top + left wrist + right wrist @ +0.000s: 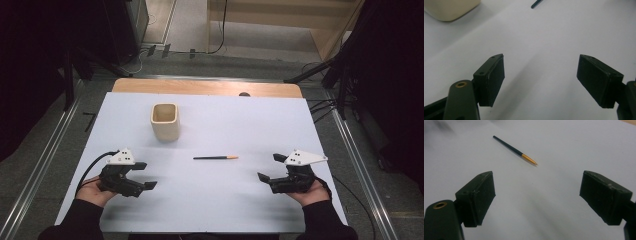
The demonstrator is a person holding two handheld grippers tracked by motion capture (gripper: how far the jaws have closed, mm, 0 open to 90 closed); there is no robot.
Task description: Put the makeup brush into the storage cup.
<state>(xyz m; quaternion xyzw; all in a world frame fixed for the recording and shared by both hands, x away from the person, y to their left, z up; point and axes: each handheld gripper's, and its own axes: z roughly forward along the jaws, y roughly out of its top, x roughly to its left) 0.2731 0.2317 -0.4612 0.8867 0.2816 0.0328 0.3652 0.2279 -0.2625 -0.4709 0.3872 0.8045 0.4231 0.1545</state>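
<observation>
Nothing has been picked up yet, so by the look of things all the work is ahead of you. Nearest to you, your left gripper (142,175) rests low at the near left of the table (210,205), its jaws spread wide with nothing between them; in the left gripper view the flat black pads (496,77) are matte and blocky, each bolted to a dark arm with a brass-coloured rivet, and only bare table lies between them. Your right gripper (270,167) sits at the near right, likewise wide open and holding nothing, its grey three-cornered plate on top. The table itself is covered in a smooth, pale, faintly bluish sheet with a dull finish, and a strip of light wood shows along its far edge. A little farther out, about midway between the two grippers, lies the pen (215,158): thin, straight and round, dark along most of its length with an orange-gold tapered end pointing right, lying flat and well apart from both tools. In the right gripper view the pen (514,149) sits ahead and slightly left of the jaws, its gold tip nearest. Farther back and to the left stands the cup (164,121), a cream, square-mouthed holder with rounded corners and thick, smooth walls, upright and apparently empty. I judge the job to be lifting the pen and dropping it into the cup, and both steps remain.
</observation>
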